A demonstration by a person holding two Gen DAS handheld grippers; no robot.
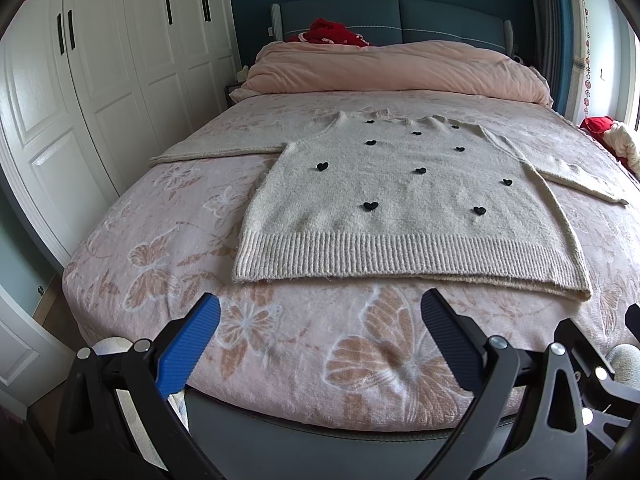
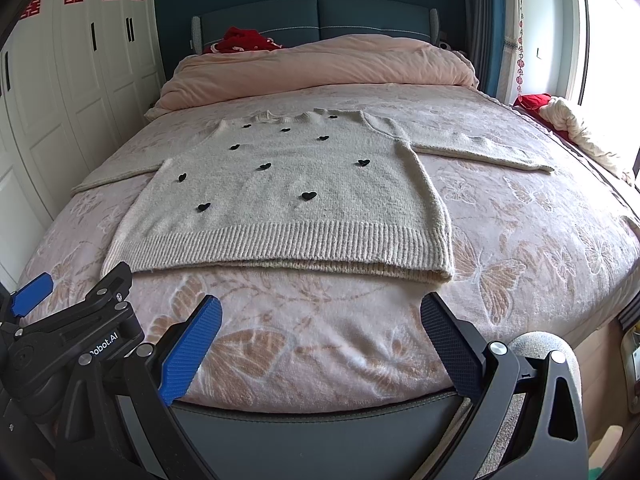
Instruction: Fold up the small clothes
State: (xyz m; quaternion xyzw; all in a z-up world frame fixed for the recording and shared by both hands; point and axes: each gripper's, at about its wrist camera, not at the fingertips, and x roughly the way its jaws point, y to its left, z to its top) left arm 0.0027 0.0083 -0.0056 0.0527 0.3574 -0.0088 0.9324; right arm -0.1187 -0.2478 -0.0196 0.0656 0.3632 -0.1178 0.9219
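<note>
Zero folds made yet: sweater [image 1: 400, 196] is laid flat on bed [image 1: 280, 360], sleeves spread; left tongs [image 1: 320, 316] & right tongs [image 2: 320, 316] are held released, nothing gripped.

Each gripper [image 1: 320, 316] [image 2: 321, 314] is built of black arms fixed with silver screws, with one ribbed blue pad [image 2: 192, 344] and one black pad [image 2: 448, 344]; "Robot.AI" is printed in white.

Soft daylight, window [image 2: 608, 40] glare, fisheye edges
</note>
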